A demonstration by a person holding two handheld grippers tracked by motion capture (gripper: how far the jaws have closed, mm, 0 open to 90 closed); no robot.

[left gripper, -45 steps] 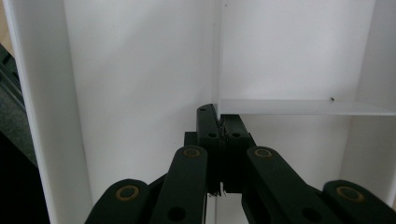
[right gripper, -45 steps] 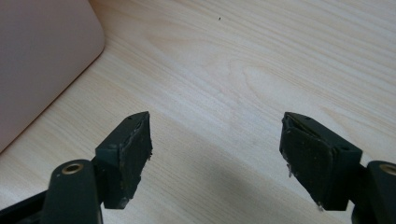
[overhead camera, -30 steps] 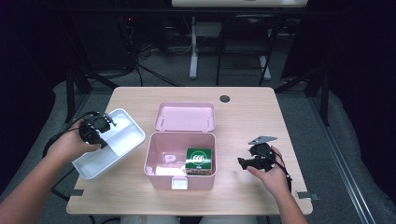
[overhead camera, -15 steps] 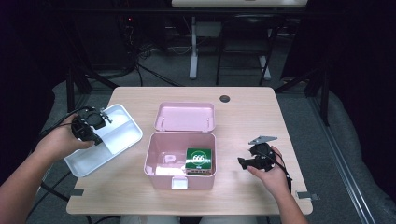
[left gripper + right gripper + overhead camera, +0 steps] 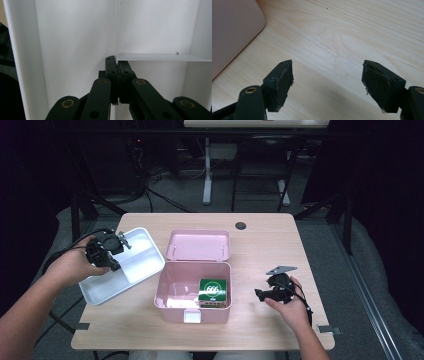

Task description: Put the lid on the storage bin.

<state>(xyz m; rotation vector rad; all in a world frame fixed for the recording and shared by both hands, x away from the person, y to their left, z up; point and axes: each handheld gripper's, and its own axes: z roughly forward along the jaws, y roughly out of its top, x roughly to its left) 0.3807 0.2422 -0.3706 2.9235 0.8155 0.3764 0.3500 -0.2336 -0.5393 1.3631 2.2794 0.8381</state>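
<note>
Left gripper view: the left gripper [image 5: 117, 72] clamps the tray's [image 5: 75, 37] divider [image 5: 160, 57]; the right gripper [image 5: 327, 82] gapes over the table [image 5: 352, 37].

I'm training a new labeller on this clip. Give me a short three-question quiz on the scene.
1. True or false: the left gripper is shut on the divider of the white tray.
2. What lies inside the pink box? A) a green packet B) a spoon C) nothing
3. How do the jaws of the right gripper stand?

Key
1. True; the left gripper view shows the jaws pinching the divider wall.
2. A, the green packet.
3. Open, with nothing between them, above the table.
</note>
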